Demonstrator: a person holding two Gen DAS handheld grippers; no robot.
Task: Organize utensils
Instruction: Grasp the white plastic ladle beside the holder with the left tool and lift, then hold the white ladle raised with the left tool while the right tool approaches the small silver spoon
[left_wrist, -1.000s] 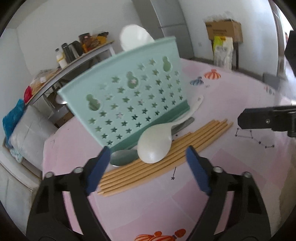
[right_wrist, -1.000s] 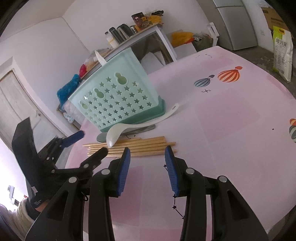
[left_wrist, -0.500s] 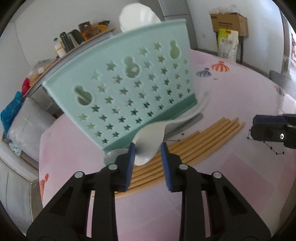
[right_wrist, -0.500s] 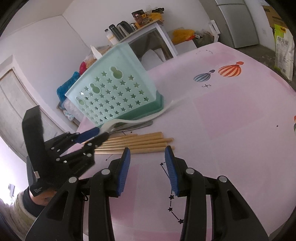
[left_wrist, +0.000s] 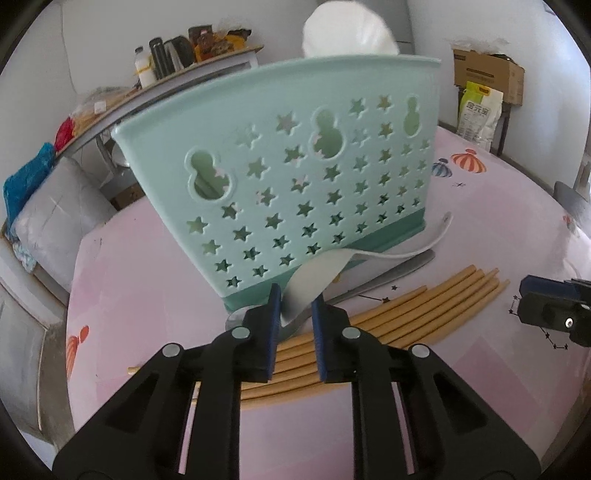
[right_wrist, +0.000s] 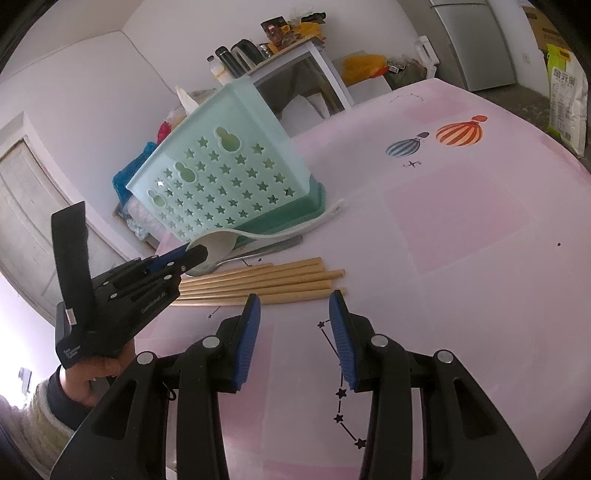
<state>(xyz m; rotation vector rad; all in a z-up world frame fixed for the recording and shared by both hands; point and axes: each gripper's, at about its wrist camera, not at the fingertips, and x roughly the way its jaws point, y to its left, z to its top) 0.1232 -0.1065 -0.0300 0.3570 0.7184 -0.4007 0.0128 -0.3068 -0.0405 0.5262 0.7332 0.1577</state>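
Glossy plastic caddy (left_wrist: 295, 192), matt wooden chopsticks (left_wrist: 406, 314)

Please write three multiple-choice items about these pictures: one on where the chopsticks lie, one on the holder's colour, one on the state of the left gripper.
1. The wooden chopsticks lie:
A. in the holder
B. on the table in front of the holder
C. on the floor

2. The utensil holder is:
A. mint green
B. red
C. black

3. The left gripper is:
A. wide open and empty
B. out of view
C. closed on the white spoon

Key: B, they lie flat on the pink table; A, its star-pierced wall is pale green; C, its jaws, just closing, pinch the bowl.
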